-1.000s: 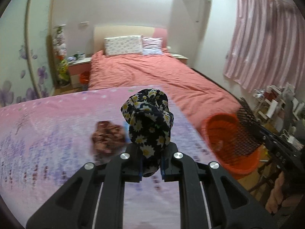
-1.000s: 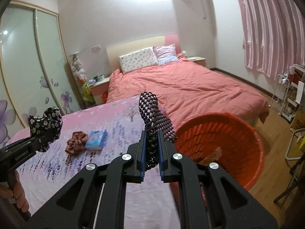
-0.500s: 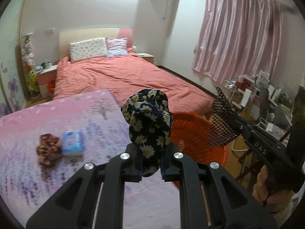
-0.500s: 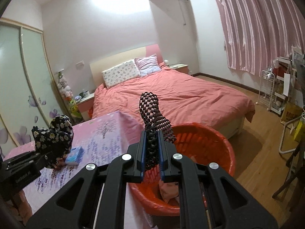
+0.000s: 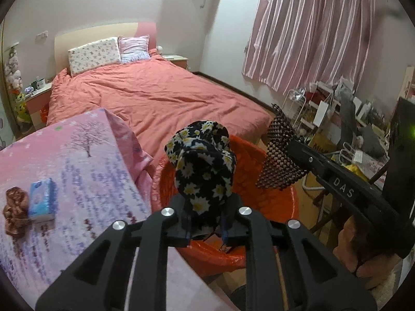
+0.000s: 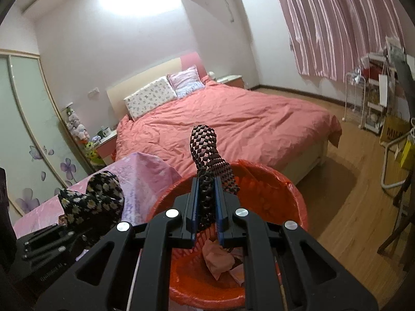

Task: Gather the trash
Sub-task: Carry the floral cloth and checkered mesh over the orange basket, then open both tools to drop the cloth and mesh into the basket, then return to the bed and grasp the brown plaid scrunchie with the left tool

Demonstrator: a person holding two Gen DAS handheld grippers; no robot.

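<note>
Room: a bedroom with a coral-red quilted bed point(image 5: 155, 98), pink striped curtains point(image 5: 311, 39) and a table under a pink printed cloth point(image 5: 77, 160) in front.

Left wrist view, trash: a black daisy-print fabric scrunchie point(image 5: 202, 160) stands between the pads of the left gripper point(image 5: 206, 229), directly above the orange plastic bin lined with a red bag point(image 5: 275, 202).

Left wrist view, fingers: narrow, the jaws opening with the scrunchie between them; the pads look to be touching the cloth.

Left wrist view, risk: the scrunchie sits over the bin's near-left part, close to the table edge. If it clings to one pad as the jaws part, it may drop on the rim or the cloth.

Left wrist view, left on table: a brown crinkled scrunchie point(image 5: 14, 212) touching a small blue tissue pack point(image 5: 41, 199), well apart from the bin.

Left wrist view, room: cluttered white wire shelves point(image 5: 324, 108) lie right of the bin; the right gripper crosses there.

Right wrist view, trash: a black-and-white lattice-pattern fabric piece point(image 6: 207, 171) is clamped tight in the right gripper point(image 6: 206, 215), over the bin's point(image 6: 293, 197) middle.

Right wrist view, risk: the two tools are near each other, so a swing could knock them together.

Right wrist view, room: bare wooden floor point(image 6: 350, 181) to the right; pink crumpled trash point(image 6: 218, 256) already lies inside the bin.
</note>
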